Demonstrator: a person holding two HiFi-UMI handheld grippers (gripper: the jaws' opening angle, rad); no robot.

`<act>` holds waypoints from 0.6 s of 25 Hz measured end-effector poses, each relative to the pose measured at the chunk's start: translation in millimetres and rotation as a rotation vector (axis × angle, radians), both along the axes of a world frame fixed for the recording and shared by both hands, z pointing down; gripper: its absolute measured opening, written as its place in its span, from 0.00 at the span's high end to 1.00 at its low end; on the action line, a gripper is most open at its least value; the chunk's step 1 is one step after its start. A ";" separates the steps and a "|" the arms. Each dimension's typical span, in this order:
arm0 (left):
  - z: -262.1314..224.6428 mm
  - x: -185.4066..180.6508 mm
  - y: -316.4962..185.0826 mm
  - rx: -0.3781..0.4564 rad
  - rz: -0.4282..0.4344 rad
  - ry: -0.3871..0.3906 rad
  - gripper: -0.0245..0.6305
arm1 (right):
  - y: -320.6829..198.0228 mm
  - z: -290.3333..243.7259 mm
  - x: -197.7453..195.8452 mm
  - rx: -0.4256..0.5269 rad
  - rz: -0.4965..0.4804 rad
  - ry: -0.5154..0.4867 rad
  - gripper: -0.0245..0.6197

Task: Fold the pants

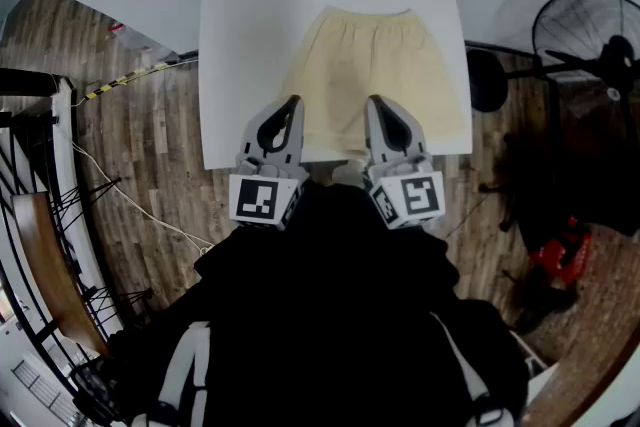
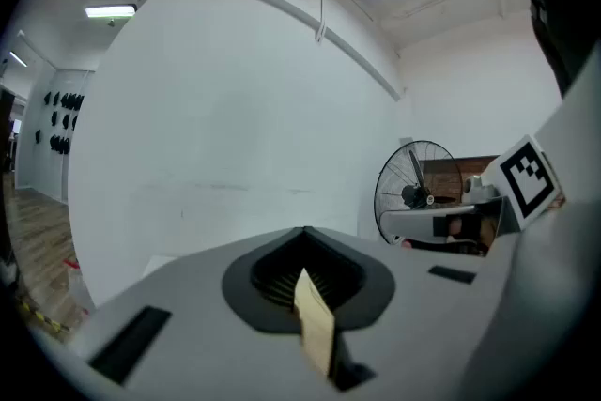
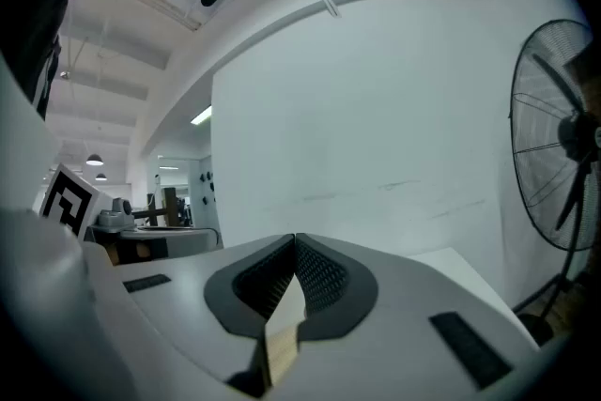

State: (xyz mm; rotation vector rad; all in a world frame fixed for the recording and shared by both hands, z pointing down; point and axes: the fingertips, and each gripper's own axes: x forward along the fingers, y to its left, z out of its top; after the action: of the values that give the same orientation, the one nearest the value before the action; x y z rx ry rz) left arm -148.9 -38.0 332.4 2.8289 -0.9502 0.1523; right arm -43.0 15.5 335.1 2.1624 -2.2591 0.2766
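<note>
Pale yellow pants (image 1: 372, 75) lie flat on the white table (image 1: 235, 65), waistband at the far side, legs toward me. My left gripper (image 1: 293, 102) is over the near left leg and my right gripper (image 1: 376, 102) over the near right leg, both pointing away from me. In the left gripper view the jaws of the left gripper (image 2: 305, 235) are shut, with a strip of yellow fabric (image 2: 315, 326) pinched between them. The right gripper view shows the right gripper (image 3: 294, 241) the same way, shut on a fold of the yellow fabric (image 3: 283, 326).
A black standing fan (image 1: 590, 35) and a dark round seat (image 1: 487, 80) are right of the table. A red object (image 1: 560, 255) lies on the wooden floor at the right. A cable (image 1: 130, 200) and striped tape (image 1: 130, 78) run along the floor at the left.
</note>
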 end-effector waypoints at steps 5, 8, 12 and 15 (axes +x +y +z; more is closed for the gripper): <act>5.9 0.2 -2.9 -0.009 -0.002 -0.011 0.96 | -4.0 5.7 3.4 -0.011 0.006 -0.020 0.95; 10.9 -4.6 -6.8 -0.023 -0.011 -0.018 0.96 | -7.3 11.7 1.9 -0.025 0.006 -0.033 0.95; 17.2 -10.9 -8.4 -0.040 -0.020 -0.031 0.96 | -8.9 17.9 -3.2 -0.042 -0.002 -0.041 0.95; 23.5 -18.3 -9.5 -0.054 -0.025 -0.041 0.96 | -11.3 23.3 -9.2 -0.061 -0.009 -0.048 0.95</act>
State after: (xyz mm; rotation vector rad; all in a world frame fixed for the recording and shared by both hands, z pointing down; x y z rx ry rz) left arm -167.3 -47.5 355.9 2.7739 -0.9750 0.2298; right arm -52.2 4.2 358.4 2.1387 -2.2522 0.3963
